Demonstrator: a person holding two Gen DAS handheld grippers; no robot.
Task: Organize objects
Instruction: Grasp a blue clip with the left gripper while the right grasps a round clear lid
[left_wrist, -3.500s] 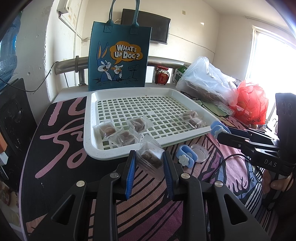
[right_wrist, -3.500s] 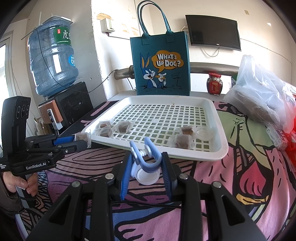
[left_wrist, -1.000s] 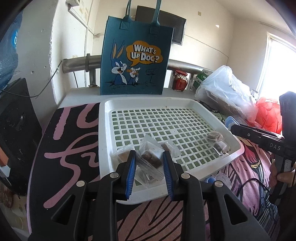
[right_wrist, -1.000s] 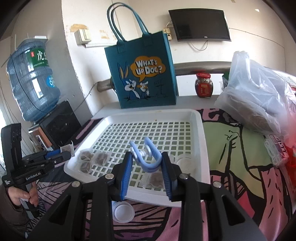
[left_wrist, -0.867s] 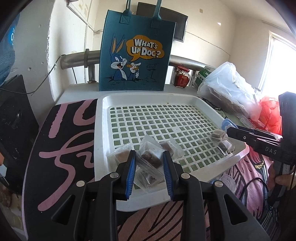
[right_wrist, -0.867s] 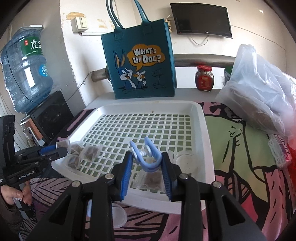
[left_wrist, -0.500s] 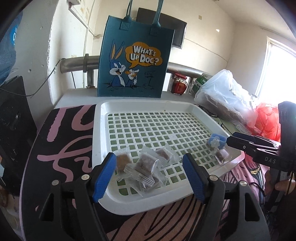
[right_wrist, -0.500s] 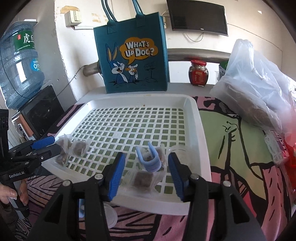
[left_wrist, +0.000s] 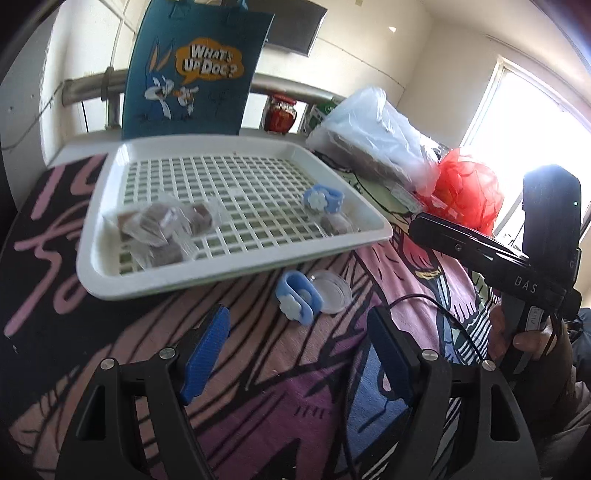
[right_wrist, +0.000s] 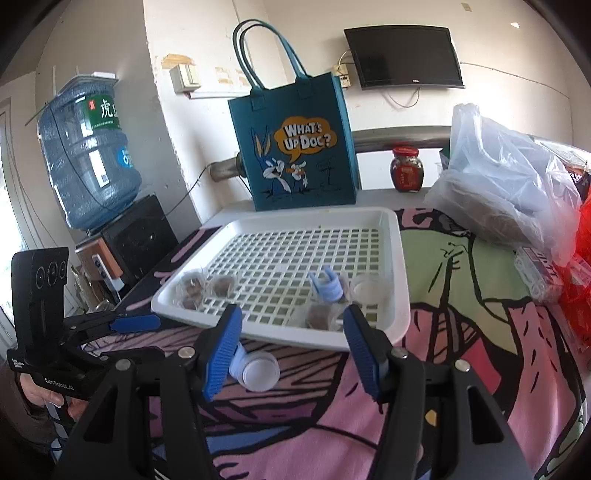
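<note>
While both hands draw back from the white slatted tray (left_wrist: 236, 273), the left wrist view shows the left gripper (left_wrist: 299, 354) wide and empty, its jaws having just been opening. A heap of wrapped brown sweets (left_wrist: 166, 229) lies in the tray's near left corner. A blue flower clip (left_wrist: 323, 199) sits by the tray's right edge, beside another wrapped sweet (left_wrist: 334, 223). On the patterned tablecloth (left_wrist: 258, 387), just off the tray's near edge, a second blue clip (left_wrist: 297, 297) lies touching a clear round lid (left_wrist: 332, 291). The right gripper (left_wrist: 417, 225) reaches in from the right, past the tray's near right corner.

From the right wrist view, the right gripper (right_wrist: 291, 347) is also parted with nothing between the pads, its jaws having just been opening. The released clip (right_wrist: 327, 286) rests in the tray near its right edge, next to a clear cup (right_wrist: 369, 290) and sweets (right_wrist: 319, 315).

I judge both drops done. Next comes the clip and lid on the cloth: a low, level approach, with the jaws closing across the clip's narrow sides.
</note>
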